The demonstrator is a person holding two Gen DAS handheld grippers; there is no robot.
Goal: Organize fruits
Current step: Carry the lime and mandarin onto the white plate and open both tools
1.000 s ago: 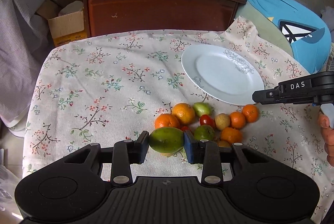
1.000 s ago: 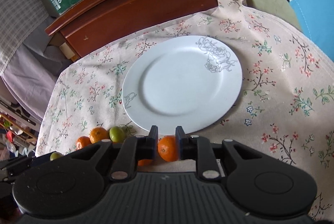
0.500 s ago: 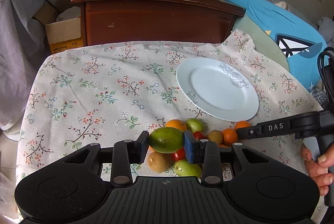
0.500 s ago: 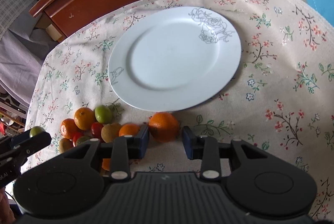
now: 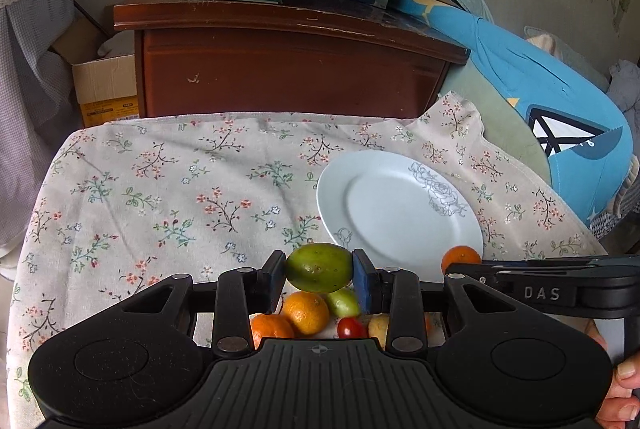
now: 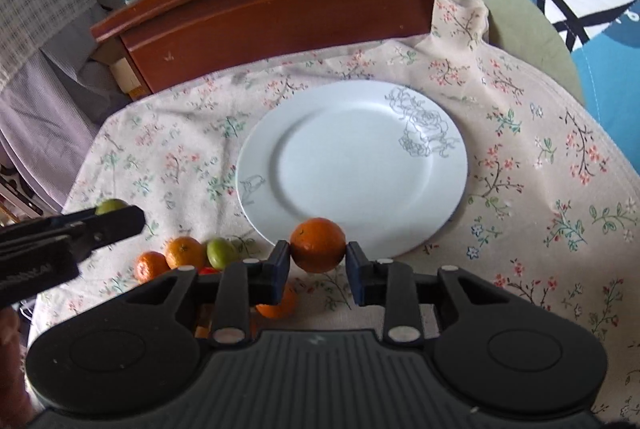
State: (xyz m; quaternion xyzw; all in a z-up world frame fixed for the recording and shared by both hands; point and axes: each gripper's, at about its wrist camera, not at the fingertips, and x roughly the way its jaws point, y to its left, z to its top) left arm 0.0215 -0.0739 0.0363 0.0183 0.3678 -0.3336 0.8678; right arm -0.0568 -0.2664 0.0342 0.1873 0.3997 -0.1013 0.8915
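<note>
Bare cloth (image 5: 160, 189) left of plate (image 5: 400, 213)

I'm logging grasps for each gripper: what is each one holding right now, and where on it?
The left gripper clamps a green fruit across its two ends. The right gripper clamps an orange across its sides.

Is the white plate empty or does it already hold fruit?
Empty. The white plate shows only its bare surface and printed rose; the orange is still held in the right gripper.
</note>
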